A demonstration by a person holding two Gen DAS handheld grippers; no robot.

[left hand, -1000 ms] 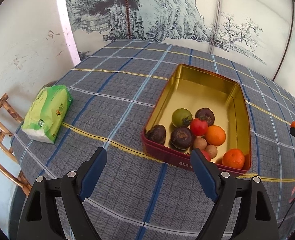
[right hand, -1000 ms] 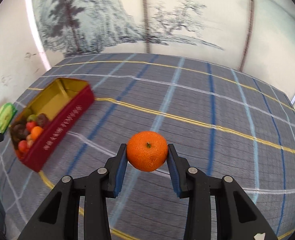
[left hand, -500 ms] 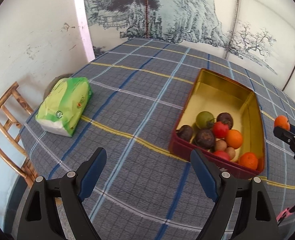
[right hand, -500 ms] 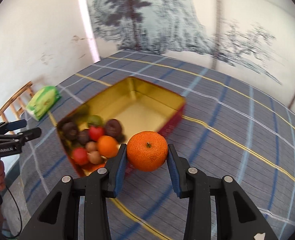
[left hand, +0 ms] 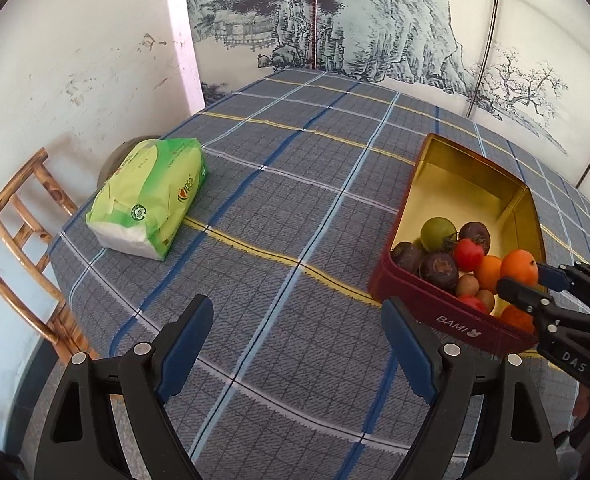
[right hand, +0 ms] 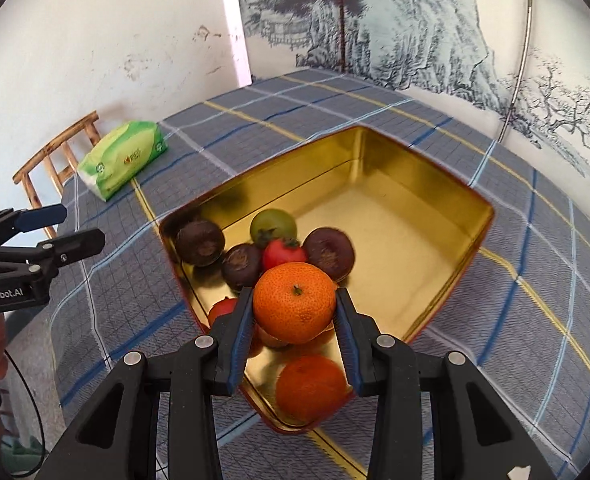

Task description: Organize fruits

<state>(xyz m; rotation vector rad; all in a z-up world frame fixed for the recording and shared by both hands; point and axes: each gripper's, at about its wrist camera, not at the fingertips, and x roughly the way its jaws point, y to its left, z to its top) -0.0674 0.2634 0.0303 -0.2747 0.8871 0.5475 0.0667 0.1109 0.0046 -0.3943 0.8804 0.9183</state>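
orange and dimpled, a round mandarin (right hand: 294,302) sits pinched between the ribbed blue pads (right hand: 242,330) of our right gripper (right hand: 295,312), its small green stem scar facing up. we hold it above the near end of the tin (right hand: 427,176), a rectangular box with glossy gold inside walls and a dark red outside printed with pale letters. in the tin we see a heap of fruit at the near end: three dull, dark purple round ones (right hand: 199,242), a smooth green one (right hand: 273,224), a shiny red one (right hand: 283,254) with a leafy cap, and another mandarin (right hand: 311,386) by the near corner; the far half of the gold floor is bare. our left gripper (left hand: 297,332) hangs over the checked grey-blue cloth (left hand: 287,184) with its jaws spread wide and nothing between them, just left of the tin. from that side the right gripper (left hand: 531,276) shows at the tin's right edge with the mandarin (left hand: 518,266) in it. a soft, crinkled green tissue pack (left hand: 151,196) lies near the cloth's left edge, well apart from the tin, and a wooden chair (left hand: 19,216) stands behind it by the scuffed white wall.
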